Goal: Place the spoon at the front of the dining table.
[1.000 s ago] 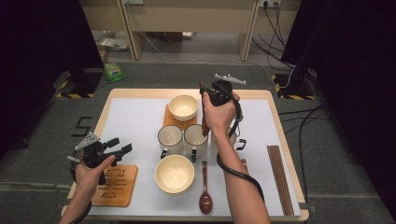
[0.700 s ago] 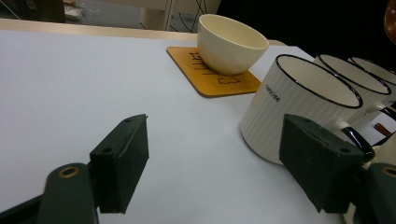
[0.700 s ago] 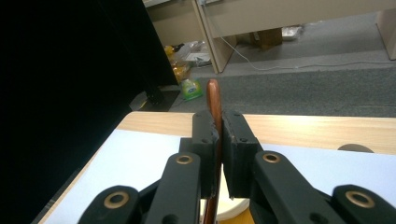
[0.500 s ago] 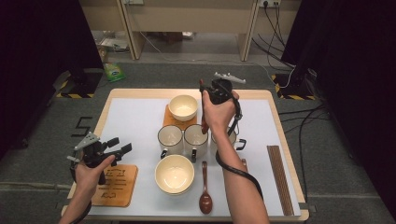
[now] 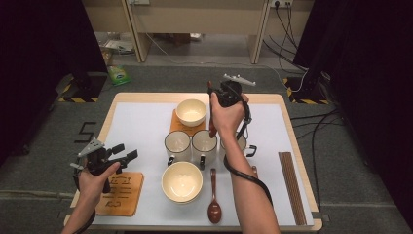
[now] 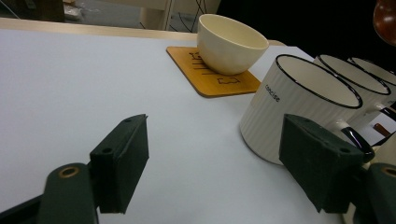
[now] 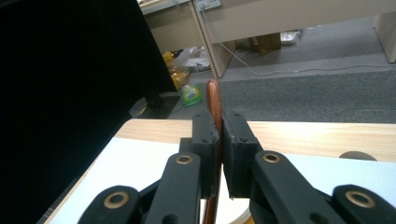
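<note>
My right gripper [image 5: 214,95] is held up over the back of the table, shut on the handle of a brown wooden spoon [image 5: 212,122] that hangs down beside the mugs. In the right gripper view the jaws [image 7: 218,135] clamp the spoon handle [image 7: 214,100], which sticks up past them. The spoon's bowl [image 6: 385,18] shows at the top right of the left gripper view. My left gripper [image 5: 125,152] hovers open at the table's front left, above a wooden coaster [image 5: 122,195]. Nothing is between its jaws [image 6: 215,140].
A cream bowl [image 5: 191,112] sits on a second coaster [image 5: 176,126] at the back. Three white mugs [image 5: 177,144] stand in a row mid-table. A larger bowl [image 5: 181,181] and another spoon [image 5: 214,207] lie in front. Chopsticks [image 5: 291,180] rest at the right edge.
</note>
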`<move>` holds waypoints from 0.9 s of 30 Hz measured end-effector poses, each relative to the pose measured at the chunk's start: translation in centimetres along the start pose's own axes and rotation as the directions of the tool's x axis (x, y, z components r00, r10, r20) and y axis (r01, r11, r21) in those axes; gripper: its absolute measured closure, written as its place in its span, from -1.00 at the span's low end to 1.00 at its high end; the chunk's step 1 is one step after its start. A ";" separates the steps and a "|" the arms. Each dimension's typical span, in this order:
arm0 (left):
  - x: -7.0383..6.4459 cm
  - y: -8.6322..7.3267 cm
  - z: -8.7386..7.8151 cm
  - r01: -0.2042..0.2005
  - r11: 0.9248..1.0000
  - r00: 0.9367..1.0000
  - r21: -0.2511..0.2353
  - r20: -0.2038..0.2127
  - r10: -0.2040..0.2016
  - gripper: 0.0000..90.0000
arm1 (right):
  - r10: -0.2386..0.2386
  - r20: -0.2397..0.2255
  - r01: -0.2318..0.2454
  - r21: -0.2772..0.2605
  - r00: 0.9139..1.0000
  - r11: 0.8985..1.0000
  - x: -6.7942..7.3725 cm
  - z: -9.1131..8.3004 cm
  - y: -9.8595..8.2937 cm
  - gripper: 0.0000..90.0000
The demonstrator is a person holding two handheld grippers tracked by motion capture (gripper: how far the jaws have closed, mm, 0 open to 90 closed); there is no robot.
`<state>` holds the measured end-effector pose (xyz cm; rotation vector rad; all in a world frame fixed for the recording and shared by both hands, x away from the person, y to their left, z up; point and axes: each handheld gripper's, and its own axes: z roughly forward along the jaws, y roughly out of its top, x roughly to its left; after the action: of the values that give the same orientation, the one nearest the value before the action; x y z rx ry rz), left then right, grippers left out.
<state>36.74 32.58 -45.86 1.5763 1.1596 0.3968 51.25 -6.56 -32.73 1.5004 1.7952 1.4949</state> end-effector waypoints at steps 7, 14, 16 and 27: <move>0.1 0.0 0.0 0.003 1.000 1.000 -0.004 0.000 -0.003 -0.48 | 0.003 0.004 -0.003 -0.005 1.000 1.000 -0.1 0.5 0.1 0.87; 0.1 0.0 0.0 0.004 1.000 1.000 -0.004 0.000 -0.004 -0.48 | 0.006 0.009 -0.006 -0.016 1.000 1.000 -0.3 0.8 0.4 0.87; 0.1 0.0 -0.1 0.004 1.000 1.000 -0.005 0.000 -0.004 -0.48 | 0.008 0.009 -0.008 -0.018 1.000 1.000 -0.4 1.0 0.4 0.87; 0.0 0.0 0.0 0.003 1.000 1.000 -0.002 0.003 -0.003 -0.48 | 0.007 0.010 -0.007 -0.029 1.000 1.000 -0.4 1.6 0.7 0.87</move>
<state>36.76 32.61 -45.87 1.5729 1.1591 0.3934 53.03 -6.23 -32.90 1.4992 1.7573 1.5079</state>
